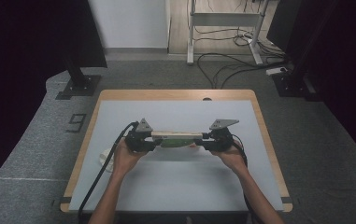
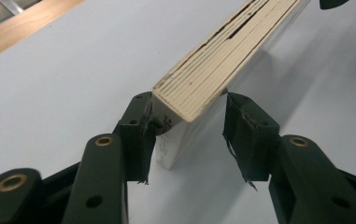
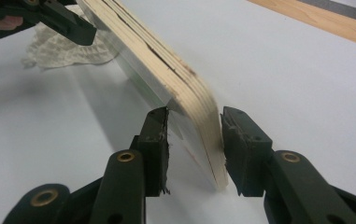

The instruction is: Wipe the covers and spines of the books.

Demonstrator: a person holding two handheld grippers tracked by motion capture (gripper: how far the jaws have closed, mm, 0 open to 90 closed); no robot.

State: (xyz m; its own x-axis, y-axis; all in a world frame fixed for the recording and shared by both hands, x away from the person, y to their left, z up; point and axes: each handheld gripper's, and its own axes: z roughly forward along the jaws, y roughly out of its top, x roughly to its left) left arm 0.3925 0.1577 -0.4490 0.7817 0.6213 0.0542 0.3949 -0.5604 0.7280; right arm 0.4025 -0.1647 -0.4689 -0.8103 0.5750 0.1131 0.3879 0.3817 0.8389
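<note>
- We grip the pale layered plywood board (image 1: 178,138) at one end with our left gripper (image 2: 189,126), jaws partly closed.
- Our right gripper (image 3: 194,135) clamps the other end, jaws narrow.

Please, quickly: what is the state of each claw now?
Left claw: around one end of the wooden board, grip unclear.
Right claw: shut on its other end.

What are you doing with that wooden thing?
A person holds a layered wooden board on edge above the table, one end in each tool. The left gripper and the right gripper each have their jaws around an end. A crumpled white cloth lies on the table nearby.
</note>
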